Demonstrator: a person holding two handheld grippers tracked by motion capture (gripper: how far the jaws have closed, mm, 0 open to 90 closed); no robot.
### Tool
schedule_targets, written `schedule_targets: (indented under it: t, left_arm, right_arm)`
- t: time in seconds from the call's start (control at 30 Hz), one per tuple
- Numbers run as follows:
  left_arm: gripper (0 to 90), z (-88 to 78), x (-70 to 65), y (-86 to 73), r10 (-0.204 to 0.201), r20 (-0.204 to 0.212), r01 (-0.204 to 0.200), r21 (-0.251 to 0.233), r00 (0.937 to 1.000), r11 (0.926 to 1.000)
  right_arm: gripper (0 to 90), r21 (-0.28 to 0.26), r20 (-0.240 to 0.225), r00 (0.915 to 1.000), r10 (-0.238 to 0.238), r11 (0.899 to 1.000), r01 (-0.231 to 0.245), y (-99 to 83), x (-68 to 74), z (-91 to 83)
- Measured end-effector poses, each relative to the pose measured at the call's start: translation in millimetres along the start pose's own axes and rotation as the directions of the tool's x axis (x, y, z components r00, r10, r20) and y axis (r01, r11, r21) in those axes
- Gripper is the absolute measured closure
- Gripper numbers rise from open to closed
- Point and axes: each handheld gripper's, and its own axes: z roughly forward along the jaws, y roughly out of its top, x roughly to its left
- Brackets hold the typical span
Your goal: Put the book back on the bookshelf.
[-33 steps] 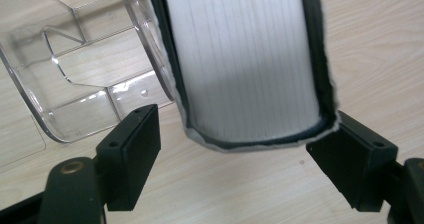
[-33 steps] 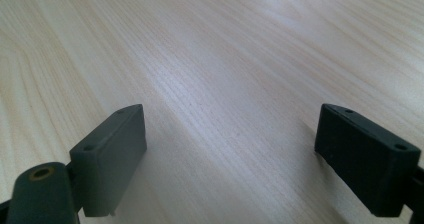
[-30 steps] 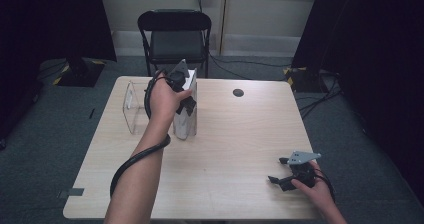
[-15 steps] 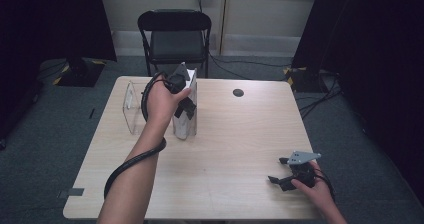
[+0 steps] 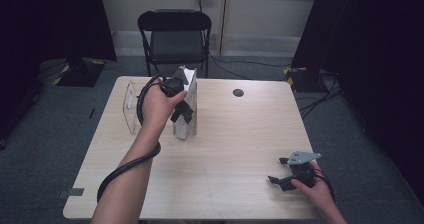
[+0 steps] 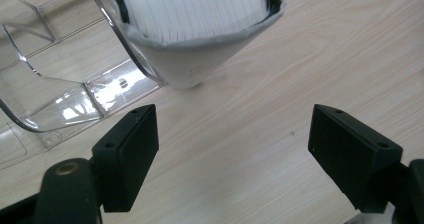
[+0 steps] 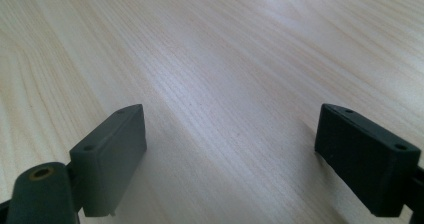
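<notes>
Clear holder (image 6: 55,99) standing beside white filter (image 6: 195,19); left gripper (image 6: 232,149) hovering, jaws spread. Right gripper (image 7: 230,154) resting on wooden bench (image 5: 235,134), jaws spread. Chair (image 5: 174,34) sitting behind.

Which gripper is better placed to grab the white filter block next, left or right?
Left. The left gripper hovers right at the white filter block, jaws open, beside the clear plastic holder. The right gripper sits open at the table's near right corner, far from it.
</notes>
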Motion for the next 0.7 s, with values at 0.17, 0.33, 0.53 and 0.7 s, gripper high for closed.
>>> schedule_targets:
  t: [0.17,0.33,0.53,0.7]
  left_arm:
    - [20.4,1.6,0.8,-6.3,0.005,0.026,-0.004,-0.006,0.9997,1.0000]
    - [20.4,4.1,1.9,-13.1,0.017,0.025,-0.017,-0.003,0.9995,0.9999]
    - [20.6,3.9,-0.2,-20.0,0.026,0.037,-0.026,-0.009,0.9990,0.9996]
    - [20.6,3.6,-2.6,-22.1,0.042,0.050,-0.041,-0.013,0.9979,0.9991]
  right_arm:
    - [12.5,0.000,0.000,1.0000,0.000,1.000,0.000,0.0,0.0,0.0]
    - [12.5,-0.001,0.001,1.0000,0.000,1.000,0.000,0.0,0.1,0.1]
    - [12.6,-0.002,0.001,1.0000,-0.001,1.000,0.001,-0.1,0.1,0.1]
    - [12.5,-0.003,0.001,1.0000,-0.001,1.000,0.001,-0.2,0.2,0.2]
